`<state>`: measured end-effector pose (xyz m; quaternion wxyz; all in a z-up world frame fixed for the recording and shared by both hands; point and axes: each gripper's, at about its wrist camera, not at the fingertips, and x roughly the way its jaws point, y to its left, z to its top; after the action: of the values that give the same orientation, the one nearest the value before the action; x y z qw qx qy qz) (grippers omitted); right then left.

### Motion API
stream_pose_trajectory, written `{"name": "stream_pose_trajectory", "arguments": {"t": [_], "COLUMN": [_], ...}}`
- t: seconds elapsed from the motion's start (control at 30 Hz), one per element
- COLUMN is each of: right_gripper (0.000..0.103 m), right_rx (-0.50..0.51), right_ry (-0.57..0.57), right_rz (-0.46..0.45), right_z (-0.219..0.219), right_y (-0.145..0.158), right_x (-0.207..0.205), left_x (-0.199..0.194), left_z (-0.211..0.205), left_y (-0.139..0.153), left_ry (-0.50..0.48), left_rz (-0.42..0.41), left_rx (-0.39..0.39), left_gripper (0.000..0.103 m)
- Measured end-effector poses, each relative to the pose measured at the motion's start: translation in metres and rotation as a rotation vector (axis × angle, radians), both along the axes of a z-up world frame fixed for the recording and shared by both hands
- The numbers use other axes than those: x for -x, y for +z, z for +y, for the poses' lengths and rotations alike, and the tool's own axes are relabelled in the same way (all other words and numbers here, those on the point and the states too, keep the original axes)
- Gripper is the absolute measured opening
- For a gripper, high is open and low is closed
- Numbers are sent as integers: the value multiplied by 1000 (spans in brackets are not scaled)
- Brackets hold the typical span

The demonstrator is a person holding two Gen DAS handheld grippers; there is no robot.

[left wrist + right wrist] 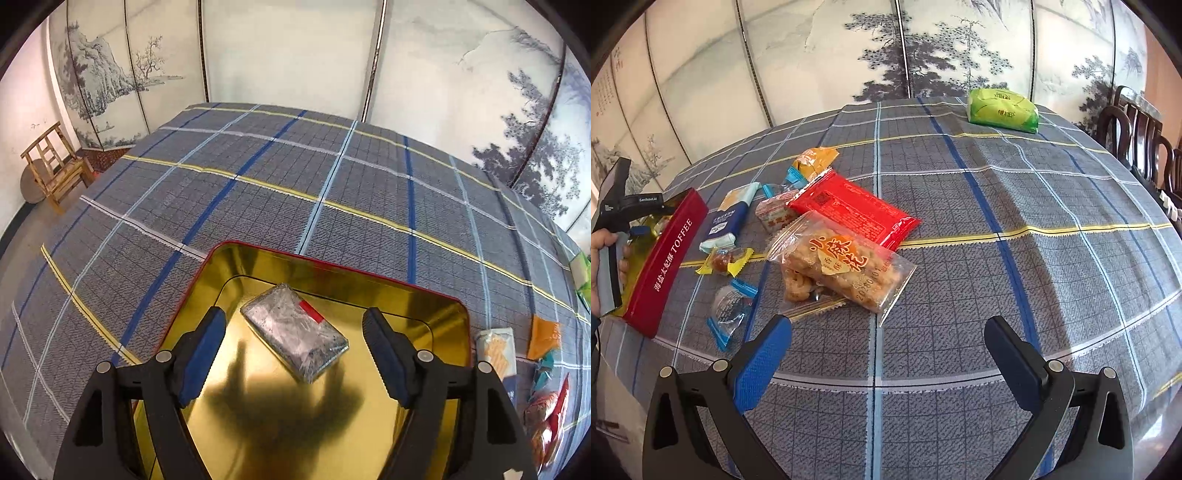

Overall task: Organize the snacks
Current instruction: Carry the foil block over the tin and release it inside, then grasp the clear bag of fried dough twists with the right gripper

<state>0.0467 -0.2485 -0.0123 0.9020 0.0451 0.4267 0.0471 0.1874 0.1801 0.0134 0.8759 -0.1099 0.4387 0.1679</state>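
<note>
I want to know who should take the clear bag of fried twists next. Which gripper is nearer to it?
Right. The right gripper is open just short of the clear bag. The left gripper is open over the tin, beyond the snack pile.

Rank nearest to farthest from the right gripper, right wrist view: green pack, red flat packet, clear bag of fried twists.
From the right gripper, open over the cloth:
1. Clear bag of fried twists, just ahead, slightly left.
2. Red flat packet, behind the bag and partly under it.
3. Green pack, far edge of the table, to the right.
</note>
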Motion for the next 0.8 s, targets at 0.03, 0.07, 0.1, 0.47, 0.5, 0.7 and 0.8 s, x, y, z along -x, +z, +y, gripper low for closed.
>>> {"name": "stream_pose_trajectory", "arguments": {"t": [0.03, 0.07, 0.1, 0.47, 0.5, 0.7, 0.8], "right_gripper": [103, 103, 103, 102, 95, 60, 56], "right_rx": [7, 14, 13, 40, 49, 83, 59], "right_ry": [-1, 2, 14, 304, 329, 442, 448], "right_rz": [-3, -2, -4, -66, -52, 3, 14], "right_z": [-2, -3, -3, 15, 18, 31, 29], "right_y": [0, 0, 0, 1, 0, -9, -10], "right_x": [1, 2, 2, -42, -49, -73, -76], "left_x": [10, 21, 33, 193, 202, 235, 240], "left_z": [-2, -4, -6, -43, -46, -64, -72], "left_y": [7, 15, 23, 47, 40, 7, 0], "left_ry": [-8, -19, -26, -260, -273, -286, -307], "left_rz": [-28, -63, -94, -311, -299, -276, -266], "left_rx": [-1, -3, -10, -25, 0, 116, 156], "left_gripper": [74, 76, 78, 96, 96, 96, 96]}}
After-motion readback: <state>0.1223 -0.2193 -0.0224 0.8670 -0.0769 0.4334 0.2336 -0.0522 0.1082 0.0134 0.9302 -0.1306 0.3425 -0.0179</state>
